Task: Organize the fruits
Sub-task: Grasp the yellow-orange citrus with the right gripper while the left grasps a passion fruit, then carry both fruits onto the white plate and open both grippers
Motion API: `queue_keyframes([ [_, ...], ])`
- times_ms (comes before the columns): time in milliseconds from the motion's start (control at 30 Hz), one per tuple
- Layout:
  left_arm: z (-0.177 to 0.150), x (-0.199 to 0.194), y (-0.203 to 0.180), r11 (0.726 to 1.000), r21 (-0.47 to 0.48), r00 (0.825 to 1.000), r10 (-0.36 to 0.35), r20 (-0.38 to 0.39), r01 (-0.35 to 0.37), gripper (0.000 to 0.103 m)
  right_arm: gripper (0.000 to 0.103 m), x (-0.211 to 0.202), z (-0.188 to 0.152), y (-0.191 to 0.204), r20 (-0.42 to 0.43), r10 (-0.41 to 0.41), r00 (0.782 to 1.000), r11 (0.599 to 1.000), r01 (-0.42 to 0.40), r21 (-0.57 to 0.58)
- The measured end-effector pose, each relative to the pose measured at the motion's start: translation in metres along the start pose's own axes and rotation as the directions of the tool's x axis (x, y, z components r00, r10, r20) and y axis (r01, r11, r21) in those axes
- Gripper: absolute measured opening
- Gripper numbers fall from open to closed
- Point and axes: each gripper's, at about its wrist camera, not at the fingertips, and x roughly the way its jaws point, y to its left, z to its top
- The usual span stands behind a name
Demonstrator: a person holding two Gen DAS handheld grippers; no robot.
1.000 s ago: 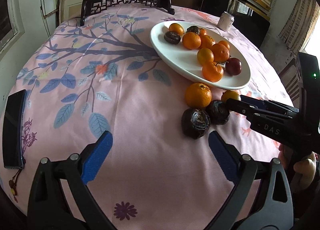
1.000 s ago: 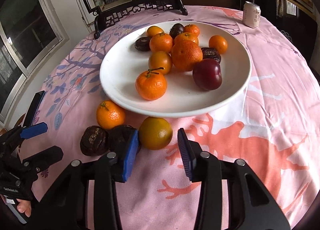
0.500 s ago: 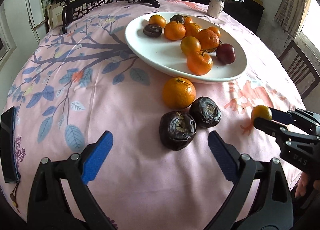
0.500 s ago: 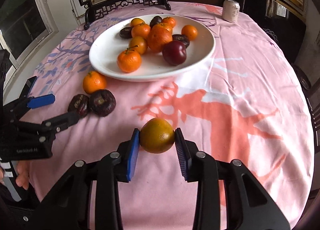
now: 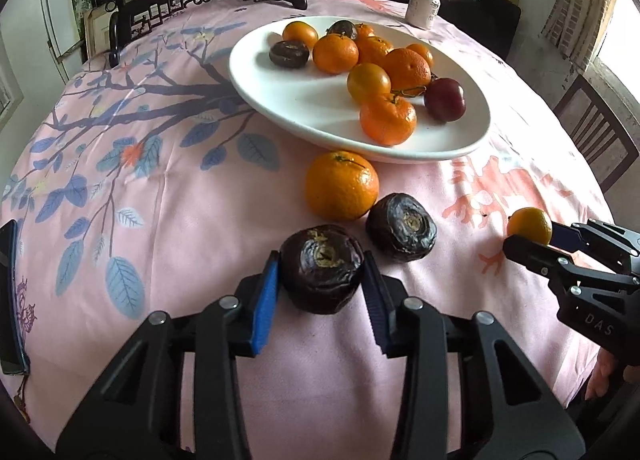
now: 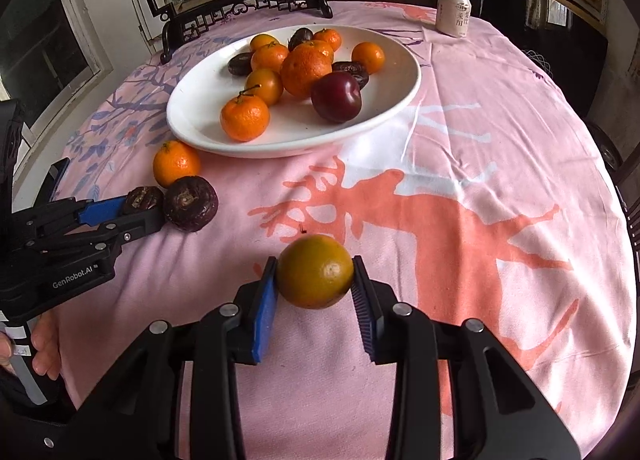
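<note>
A white plate holds several oranges, dark wrinkled fruits and a red plum. My left gripper is shut on a dark wrinkled fruit on the tablecloth. A second dark fruit and an orange lie just beyond it, near the plate's rim. My right gripper is shut on a greenish-orange citrus, held above the cloth to the right of the loose fruit.
A drink can stands behind the plate. A carved black stand is at the table's far edge. A dark phone lies at the left edge. A chair stands to the right.
My left gripper has moved forward and closed on the nearer dark fruit. My right gripper picked up the citrus beside the plate and drew it back, and still holds it.
</note>
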Motion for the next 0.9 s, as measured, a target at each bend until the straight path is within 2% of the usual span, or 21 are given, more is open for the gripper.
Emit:
queue_keyframes([
  [367,-0.001,-0.039,0.006,0.999,-0.026,0.998,-0.017,0.061,0.018,0.04,0.036,-0.018,0.005,0.013,0.04,0.011,0.999,1.0,-0.01,-0.03],
  [567,0.015,-0.052,0.004,1.0,-0.013,0.997,-0.027,0.075,0.028,0.04,0.036,-0.024,0.014,0.012,0.052,0.016,0.998,0.999,-0.014,-0.033],
  [667,0.038,-0.05,0.009,0.998,-0.021,0.997,-0.051,0.066,0.052,0.04,0.036,-0.024,0.028,0.01,0.058,0.018,0.998,0.999,-0.015,-0.047],
  [900,0.123,-0.018,0.013,1.0,-0.025,0.998,0.007,0.063,-0.005,0.04,0.036,-0.008,0.107,-0.005,0.12,0.022,0.992,0.998,-0.014,-0.068],
])
